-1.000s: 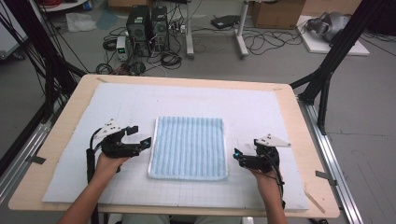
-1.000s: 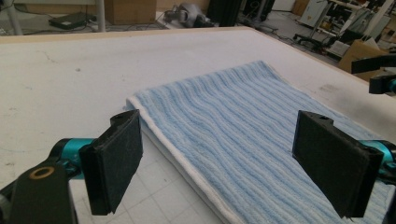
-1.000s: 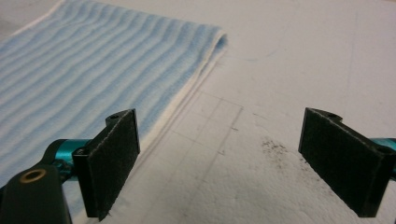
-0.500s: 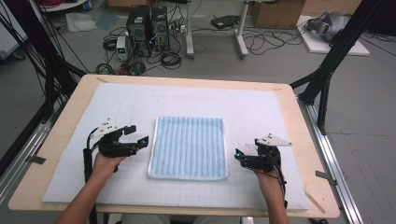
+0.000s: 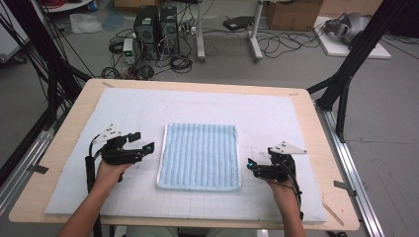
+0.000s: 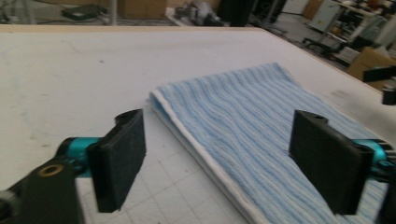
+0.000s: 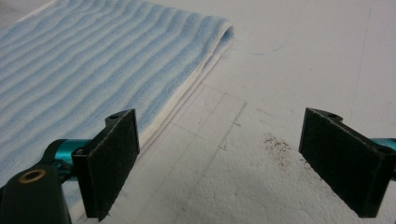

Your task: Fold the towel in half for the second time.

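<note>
- Folded blue striped towel (image 5: 199, 156) lay flat in the centre of the high view, on the white gridded mat (image 5: 276, 118) that covered the wooden table (image 5: 74, 101).
- Your left gripper (image 5: 146, 146) sat at centre-left of the frame, just beside the towel's left edge, jaws spread wide, nothing between them.
- In the left gripper view the towel (image 6: 261, 135) ran from the lower middle up to the right; its white-hemmed edge passed between the two black jaws, and the right jaw stood over the cloth.
- Your right gripper (image 5: 252, 167) was at lower right of the high view, near the towel's lower right corner, jaws also wide apart and holding nothing.
- In the right gripper view the towel (image 7: 93, 65) filled the upper left; the left jaw overlapped its edge, the right jaw stood over bare mat (image 7: 289, 60).
- A small dark speckled patch (image 7: 278, 143) marked the mat just left of that right jaw.
</note>
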Available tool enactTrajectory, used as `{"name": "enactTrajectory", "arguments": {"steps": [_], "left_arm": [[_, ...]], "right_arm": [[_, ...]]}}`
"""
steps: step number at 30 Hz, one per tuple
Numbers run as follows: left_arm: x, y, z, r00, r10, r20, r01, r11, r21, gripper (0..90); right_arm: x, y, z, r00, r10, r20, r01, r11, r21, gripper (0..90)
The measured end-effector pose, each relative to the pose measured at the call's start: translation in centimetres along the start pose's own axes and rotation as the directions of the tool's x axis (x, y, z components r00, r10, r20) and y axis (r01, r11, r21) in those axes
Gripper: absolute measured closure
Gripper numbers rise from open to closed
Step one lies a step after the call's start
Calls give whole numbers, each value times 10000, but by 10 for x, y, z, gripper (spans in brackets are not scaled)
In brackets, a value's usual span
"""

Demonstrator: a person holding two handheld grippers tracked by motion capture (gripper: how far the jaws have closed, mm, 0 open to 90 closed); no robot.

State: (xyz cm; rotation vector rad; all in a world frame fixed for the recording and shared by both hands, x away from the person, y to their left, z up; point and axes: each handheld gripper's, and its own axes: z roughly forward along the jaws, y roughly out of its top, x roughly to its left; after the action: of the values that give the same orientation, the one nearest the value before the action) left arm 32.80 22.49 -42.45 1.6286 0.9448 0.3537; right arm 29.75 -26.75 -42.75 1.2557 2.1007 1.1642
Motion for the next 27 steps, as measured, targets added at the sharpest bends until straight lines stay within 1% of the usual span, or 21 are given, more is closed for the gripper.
{"name": "enactTrajectory", "arguments": {"steps": [1,4,7,9,10,11,14,15,17,19,20,22,24,26,27], "left_arm": [[0,0,0,10000,-1,-3,1,10000,-37,181],[0,0,1,9999,101,-30,-101,9999,86,179],[2,5,8,9999,55,-107,-53,9997,222,179],[3,9,14,9998,182,-28,-181,9991,380,181],[4,12,18,9997,226,-12,-226,9987,457,186],[5,15,22,9998,186,-63,-182,9986,503,202],[8,29,38,9996,179,-200,-168,9983,552,214],[10,34,45,9996,202,-172,-190,9976,662,219],[13,39,54,9997,205,-105,-196,9964,820,235],[18,43,66,9998,37,-190,-19,9958,920,238],[21,44,71,9997,-26,-241,48,9959,906,240],[26,43,81,9993,-116,-359,157,9929,1176,252],[30,41,91,9988,-74,-477,148,9875,1570,271],[32,40,99,9980,71,-625,47,9827,1853,281],[33,38,102,9975,126,-690,-1,9841,1776,287]], "right_arm": [[0,0,0,10000,1,15,-1,10000,-5,113],[2,0,1,10000,14,-46,-14,10000,-17,113],[2,0,2,10000,2,-78,-2,10000,4,113],[1,-1,3,9999,66,-103,-66,10000,47,113],[1,-2,3,9999,107,-129,-106,9999,116,113],[0,-3,3,9999,67,-121,-66,9999,133,113],[1,-2,3,9997,139,-177,-138,9999,48,113],[0,-2,3,9997,138,-197,-137,9999,34,113],[0,-2,4,9997,145,-200,-144,9999,46,113],[0,-2,4,9996,173,-225,-172,9998,86,113],[0,-2,4,9996,178,-216,-176,9998,94,113],[0,-2,4,9996,169,-234,-167,9998,80,113],[1,-2,4,9996,163,-244,-161,9998,65,113],[0,-2,4,9993,243,-267,-241,9997,61,113],[0,-3,4,9992,273,-279,-271,9996,53,114]]}}
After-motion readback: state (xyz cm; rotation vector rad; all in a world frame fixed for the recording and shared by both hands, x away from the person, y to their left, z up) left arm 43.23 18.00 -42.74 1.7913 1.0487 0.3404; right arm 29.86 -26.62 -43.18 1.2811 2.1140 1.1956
